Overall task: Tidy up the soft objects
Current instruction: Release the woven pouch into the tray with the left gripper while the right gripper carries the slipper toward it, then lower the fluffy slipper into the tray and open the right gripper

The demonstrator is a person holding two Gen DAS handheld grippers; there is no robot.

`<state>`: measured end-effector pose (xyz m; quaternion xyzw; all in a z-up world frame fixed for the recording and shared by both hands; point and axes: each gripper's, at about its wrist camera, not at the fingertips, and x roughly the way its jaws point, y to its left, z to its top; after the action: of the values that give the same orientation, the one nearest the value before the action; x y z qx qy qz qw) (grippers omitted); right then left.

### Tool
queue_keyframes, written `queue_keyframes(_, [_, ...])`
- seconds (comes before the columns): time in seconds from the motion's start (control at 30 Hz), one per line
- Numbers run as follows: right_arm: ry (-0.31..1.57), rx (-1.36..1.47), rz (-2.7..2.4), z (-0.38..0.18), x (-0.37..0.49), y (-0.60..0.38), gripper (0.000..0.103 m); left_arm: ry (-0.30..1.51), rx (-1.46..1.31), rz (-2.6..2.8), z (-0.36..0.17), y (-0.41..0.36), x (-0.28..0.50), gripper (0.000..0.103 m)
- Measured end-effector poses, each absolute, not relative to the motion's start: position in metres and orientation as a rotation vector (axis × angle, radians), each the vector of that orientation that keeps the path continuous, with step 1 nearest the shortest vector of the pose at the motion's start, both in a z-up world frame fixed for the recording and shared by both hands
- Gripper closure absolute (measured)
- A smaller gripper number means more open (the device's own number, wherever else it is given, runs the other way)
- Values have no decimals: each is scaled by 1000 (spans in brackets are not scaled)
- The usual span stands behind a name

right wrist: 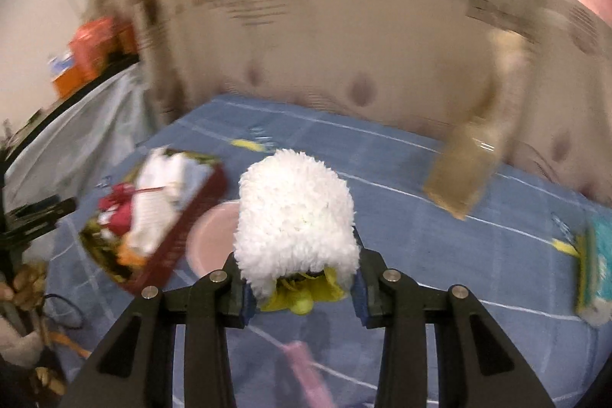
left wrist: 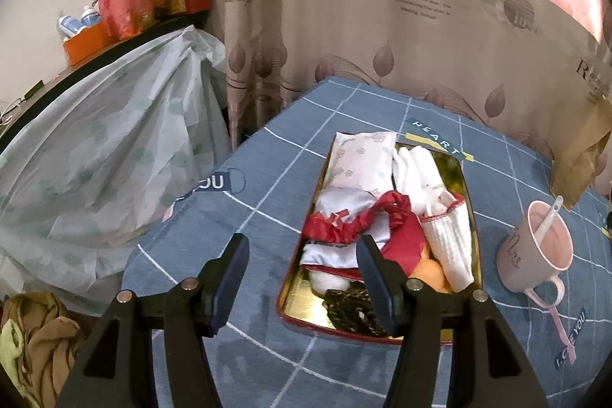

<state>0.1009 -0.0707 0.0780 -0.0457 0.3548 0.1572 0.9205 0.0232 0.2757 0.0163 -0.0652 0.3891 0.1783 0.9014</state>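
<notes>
The right gripper [right wrist: 302, 287] clamps a fluffy white chenille bundle [right wrist: 296, 222] with yellow fabric beneath, above the blue checked cloth [right wrist: 440, 247]. The left gripper [left wrist: 302, 274] is spread wide and empty; just ahead-right lies a shallow gold-lined rectangular tin [left wrist: 302, 310] holding knitted socks and glossy red fabric.

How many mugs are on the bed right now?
1. The pink mug with a spoon in it stands just right of the tray; others could sit outside the view.
</notes>
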Motion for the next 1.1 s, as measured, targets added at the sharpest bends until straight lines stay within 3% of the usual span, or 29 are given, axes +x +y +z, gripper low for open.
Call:
queue_keyframes(0.47, [801,-201,594,45,101,84,67,800,-125,411,22,284,20,43])
queue_keyframes(1.1, [855,-254,585,1,137,143,67,807,-130,449,21,293,18,43])
